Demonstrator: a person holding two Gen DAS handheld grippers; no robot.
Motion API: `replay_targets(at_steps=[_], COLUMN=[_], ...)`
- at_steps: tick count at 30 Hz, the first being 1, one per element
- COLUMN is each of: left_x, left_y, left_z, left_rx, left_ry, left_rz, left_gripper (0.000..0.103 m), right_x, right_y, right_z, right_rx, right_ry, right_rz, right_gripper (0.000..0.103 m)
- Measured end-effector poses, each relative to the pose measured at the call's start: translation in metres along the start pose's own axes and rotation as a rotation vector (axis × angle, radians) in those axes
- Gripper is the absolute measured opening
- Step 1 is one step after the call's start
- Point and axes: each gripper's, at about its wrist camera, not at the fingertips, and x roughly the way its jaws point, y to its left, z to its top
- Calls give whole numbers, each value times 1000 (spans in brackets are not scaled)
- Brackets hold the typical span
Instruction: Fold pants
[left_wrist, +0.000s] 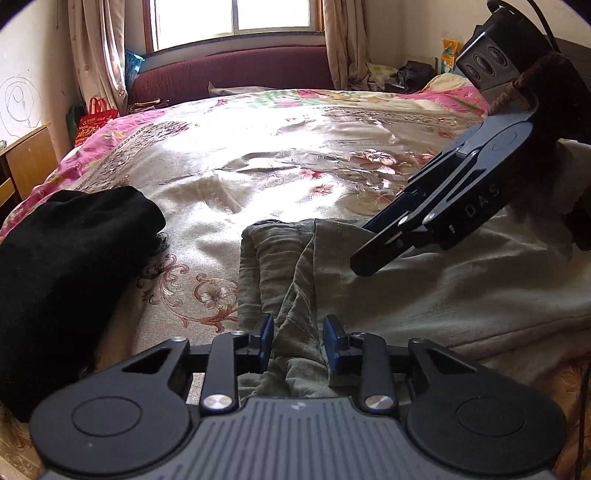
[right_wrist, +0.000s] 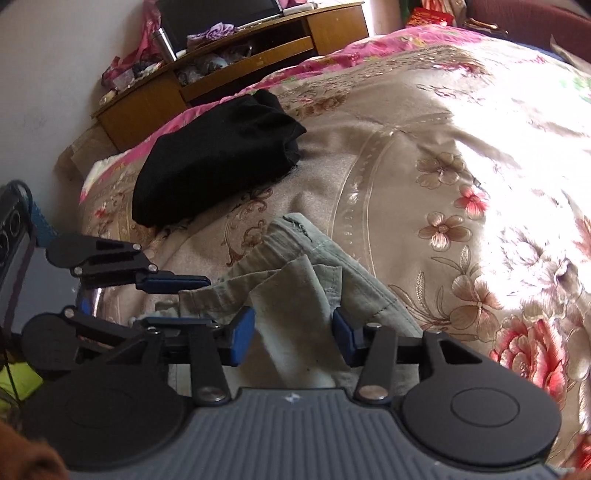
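Both pairs of jaws tilt downward over the grey-green pants (left_wrist: 424, 280) on the bed (left_wrist: 229, 166). Left gripper (left_wrist: 298, 341) straddles a raised fold, whether clenched on it I cannot tell; right gripper (right_wrist: 293, 334) stands released around another flap. Left of the pants lies a black garment (right_wrist: 218, 158); beyond them, open bedspread. Only the right view shows the wooden cabinet (right_wrist: 236, 70).

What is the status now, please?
Left tongs and right tongs open astride grey-green pants. Pants bunched on bed. Black garment beside, apart.
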Motion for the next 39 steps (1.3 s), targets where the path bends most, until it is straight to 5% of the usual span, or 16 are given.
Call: replay_targets(at_steps=[1,3,4,8,15,18,21,22,24,31,35,39], left_x=[0,-1,-3,-13,-9,-15,-32,-37,-46,-25,14,31], left_y=[0,-2,-3,2,18,15,9,7,1,-49,-82,-99], left_z=[0,1,1,-1,-7,-5,-5,-4,0,24,22,11], left_rx=[6,18,23,-6,-168,-160,-117,-109,-95,-71,-23,29], left_ry=[1,1,-3,-4,44,55,38,29,-8,-109,-8,72], left_rz=[1,1,4,2,-28,13,71,98,110,-11,-15,65], left_gripper=[40,33,31,25,25,34,44,46,47,51,51,52], right_x=[4,9,11,-2,-6,28,21,10,-10,-66,-85,-101], right_y=[5,10,14,11,-21,-30,-27,-25,-20,-17,-26,-31], right_z=[0,2,4,8,26,23,19,18,14,-32,-69,-102], right_rx=[-44,-78,-101,-62,206,239,257,254,225,232,319,368], right_ry=[9,17,31,7,-90,-36,-72,-100,-143,-159,-118,-85], right_rz=[-20,-36,-56,-70,14,-47,-45,-55,-97,-270,-365,-488], right_gripper=[48,29,6,3,9,11,13,25,43,45,45,45])
